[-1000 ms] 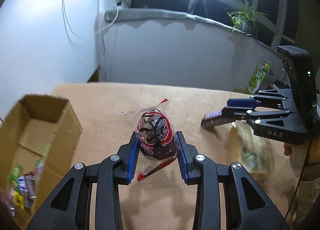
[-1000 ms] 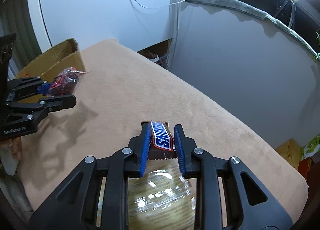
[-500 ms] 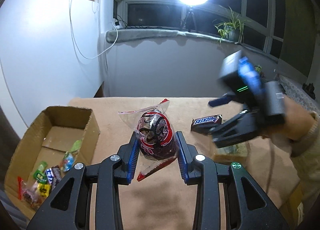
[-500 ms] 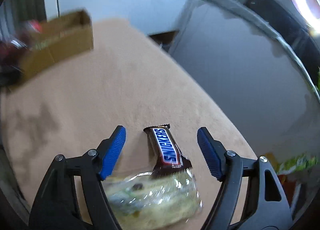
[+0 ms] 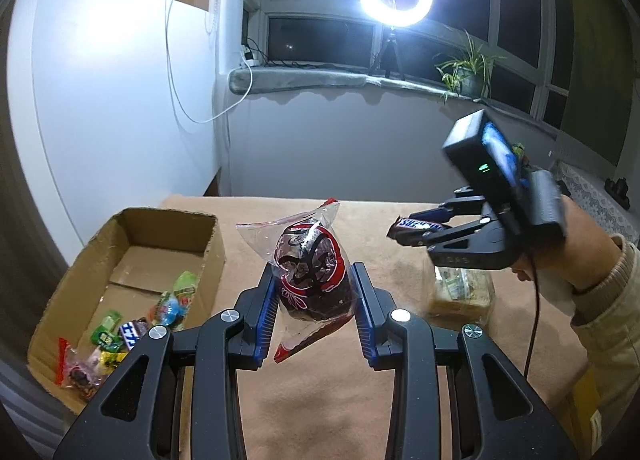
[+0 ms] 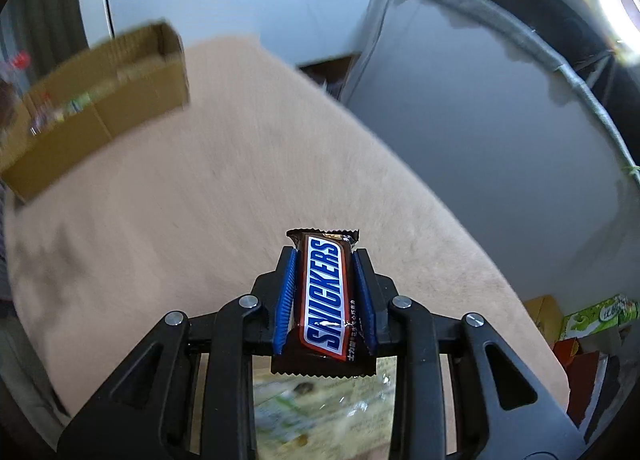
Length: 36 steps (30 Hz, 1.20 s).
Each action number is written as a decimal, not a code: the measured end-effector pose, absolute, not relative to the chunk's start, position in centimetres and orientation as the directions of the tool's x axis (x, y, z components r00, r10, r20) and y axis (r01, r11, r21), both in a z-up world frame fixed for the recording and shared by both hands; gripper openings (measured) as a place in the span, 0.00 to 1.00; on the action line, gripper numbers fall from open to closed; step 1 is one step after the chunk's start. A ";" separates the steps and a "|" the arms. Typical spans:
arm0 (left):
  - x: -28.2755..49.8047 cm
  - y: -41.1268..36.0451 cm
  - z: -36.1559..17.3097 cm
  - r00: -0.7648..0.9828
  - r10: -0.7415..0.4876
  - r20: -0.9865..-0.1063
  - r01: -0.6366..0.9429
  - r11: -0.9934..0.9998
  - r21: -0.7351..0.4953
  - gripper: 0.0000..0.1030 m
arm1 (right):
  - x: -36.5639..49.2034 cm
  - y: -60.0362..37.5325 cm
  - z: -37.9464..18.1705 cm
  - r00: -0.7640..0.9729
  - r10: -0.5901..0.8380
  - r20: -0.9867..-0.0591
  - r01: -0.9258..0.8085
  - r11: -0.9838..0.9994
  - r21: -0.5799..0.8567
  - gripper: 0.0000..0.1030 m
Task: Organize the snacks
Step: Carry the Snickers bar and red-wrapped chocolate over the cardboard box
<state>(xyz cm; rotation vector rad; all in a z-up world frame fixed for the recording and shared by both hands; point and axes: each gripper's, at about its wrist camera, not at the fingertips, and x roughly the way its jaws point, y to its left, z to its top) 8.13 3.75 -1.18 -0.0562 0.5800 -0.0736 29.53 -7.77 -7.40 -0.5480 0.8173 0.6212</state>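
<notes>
Cardboard box point(image 5: 132, 272) waits at nine o'clock, so with my left tongs point(image 5: 316, 312) pinching the red snack bag point(image 5: 310, 272) and my right tongs point(image 6: 325, 296), just closed, pinching the Snickers bar point(image 6: 326, 292), I carry both over its rim before letting go.

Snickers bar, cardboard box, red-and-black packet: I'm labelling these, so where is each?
Snickers bar point(image 6: 325, 300), right wrist view, on its blue lettering.
cardboard box point(image 5: 140, 260), left wrist view, bare inside floor.
red-and-black packet point(image 5: 312, 272), left wrist view, wrapper's middle.
</notes>
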 end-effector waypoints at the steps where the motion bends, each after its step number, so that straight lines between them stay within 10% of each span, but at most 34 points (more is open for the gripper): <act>1: 7.9 3.7 -1.0 0.837 -0.086 -0.540 0.054 0.996 -0.074 0.32 | 28.7 -7.9 -6.6 0.545 0.305 -0.781 -0.684 0.701 -0.203 0.28; 36: 2.6 16.4 -1.5 0.870 0.049 -0.491 -0.150 0.974 -0.168 0.32 | 16.3 8.9 -1.2 0.572 0.519 -0.635 -0.775 0.595 -0.213 0.29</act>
